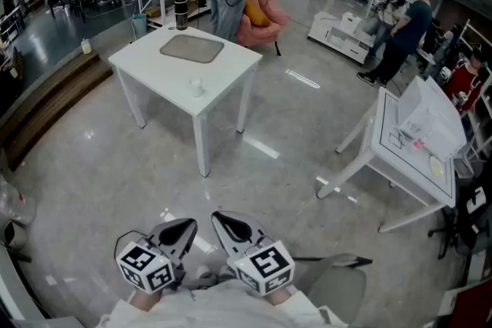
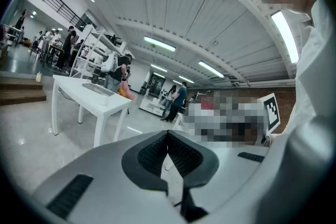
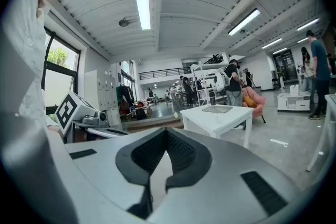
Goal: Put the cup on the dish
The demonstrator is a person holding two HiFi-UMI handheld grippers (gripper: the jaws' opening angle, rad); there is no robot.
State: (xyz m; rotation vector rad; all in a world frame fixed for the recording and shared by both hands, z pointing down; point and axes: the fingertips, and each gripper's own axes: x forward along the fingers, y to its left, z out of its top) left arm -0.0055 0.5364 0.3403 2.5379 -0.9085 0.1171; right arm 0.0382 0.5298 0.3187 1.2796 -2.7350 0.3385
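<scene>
The left tool (image 1: 183, 230) is low at 6 o'clock in the head view, close to the person's body. Its two jaws are together at the tips, with nothing between them (image 2: 168, 136). A cube (image 1: 144, 265) with square marks sits behind it.

The white bench (image 1: 154, 65) stands out on the shiny grey floor (image 1: 92, 180), at 12 o'clock from both tools and well apart from them. A flat grey dish (image 1: 191, 48) lies on the far part of the bench. The small white cup (image 1: 197, 86) stands upright on the bare bench top, at 6 o'clock from the dish. It is near the dish but not touching it. In the left gripper view the cup (image 2: 104, 101) stands near the bench's front edge.

The right tool (image 1: 227, 223) is just beside the left one. Its jaws are together too, and it holds nothing (image 3: 167, 132).

A pink chair (image 1: 261, 19) is at 1 o'clock from the bench. Some people (image 1: 407, 27) stand farther right. A second bench (image 1: 384, 150) with papers on it is at 2 o'clock from the tools.
</scene>
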